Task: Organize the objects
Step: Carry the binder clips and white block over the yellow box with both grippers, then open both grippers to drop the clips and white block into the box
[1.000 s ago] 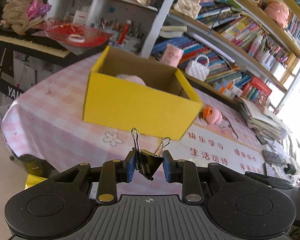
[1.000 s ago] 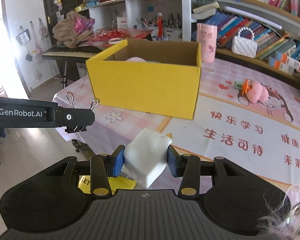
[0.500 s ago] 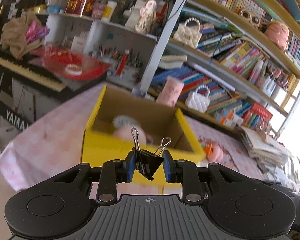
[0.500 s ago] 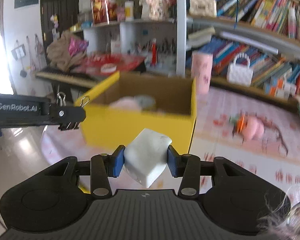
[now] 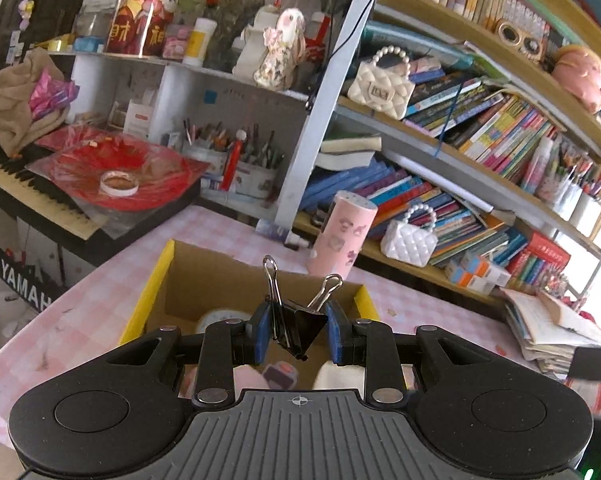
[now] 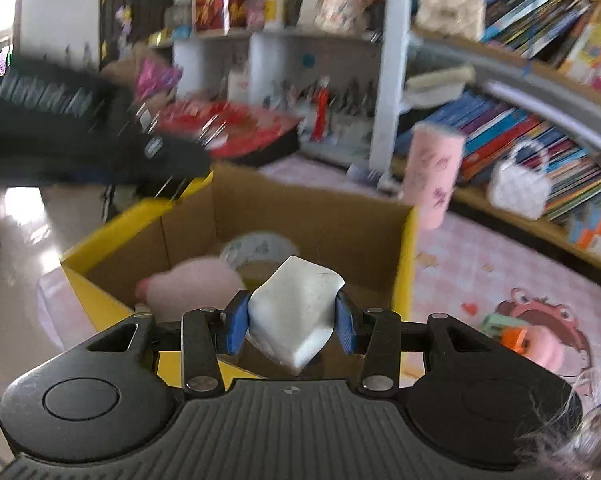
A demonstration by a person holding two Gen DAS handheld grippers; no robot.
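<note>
Against crowded bookshelves, on a pink checked tablecloth [image 5: 100,300], an open yellow box [image 6: 404,264] is seen just below and ahead of both grippers: left gripper [image 5: 298,334] clamped on a black binder clip [image 5: 300,326], right gripper [image 6: 292,322] clamped on a white block [image 6: 296,312].

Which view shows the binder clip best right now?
Left wrist view: the binder clip sits sharp and centred, pinched by the left gripper above the yellow box. In the right wrist view, motion blur hides it.

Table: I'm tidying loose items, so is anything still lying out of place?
Yes: a pink plush toy lies loose on the table, right of the yellow box, while other items already sit inside the box.
</note>
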